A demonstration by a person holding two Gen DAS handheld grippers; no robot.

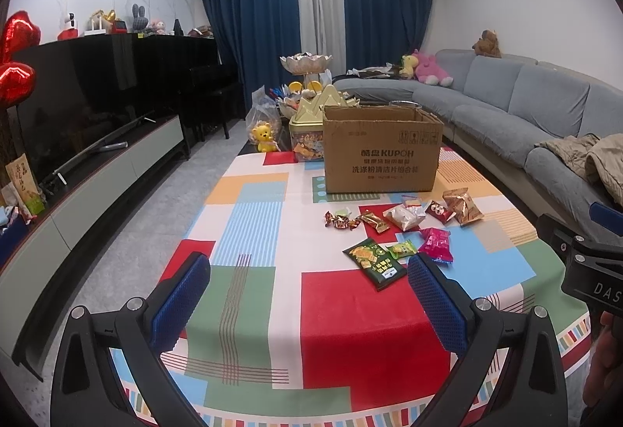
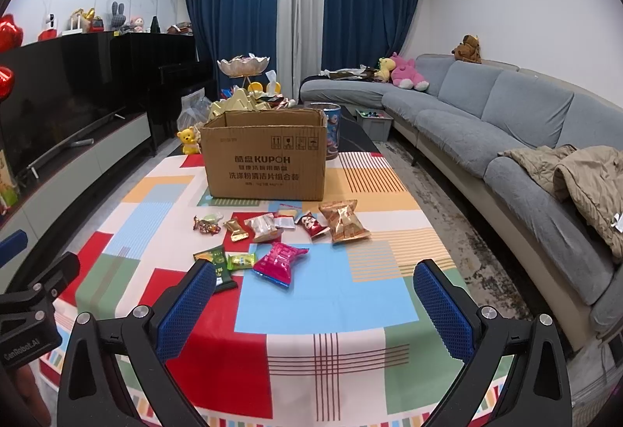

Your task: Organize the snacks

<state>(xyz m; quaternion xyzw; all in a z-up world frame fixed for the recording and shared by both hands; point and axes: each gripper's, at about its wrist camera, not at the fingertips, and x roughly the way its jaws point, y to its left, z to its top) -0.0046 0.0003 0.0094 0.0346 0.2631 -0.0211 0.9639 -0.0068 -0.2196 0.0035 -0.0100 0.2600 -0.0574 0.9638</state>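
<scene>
Jaws spread wide on both sides, and nothing sits between them! The left gripper (image 1: 307,294) hovers over the near end of the tabletop (image 1: 350,329), its blue pads well apart and bare, touching nothing. Same story on the right gripper (image 2: 315,298): blue pads far apart, empty, hanging above the patterned cloth.

Out in the middle of the tabletop lies the scatter of snacks. Nearest the grippers is a dark green packet (image 1: 374,262), with a small light green packet (image 1: 403,249) just beside it on the right and a bright pink packet (image 2: 279,261) right of that. Farther off runs a loose row: a foil-wrapped candy (image 1: 339,221) at the left, a clear white packet (image 1: 405,216) in the middle, a small red packet (image 2: 311,223), and a gold packet (image 2: 343,221) at the right end.

Beyond that row stands an open cardboard box (image 2: 266,164), flaps up, near the far end of the tabletop.
</scene>
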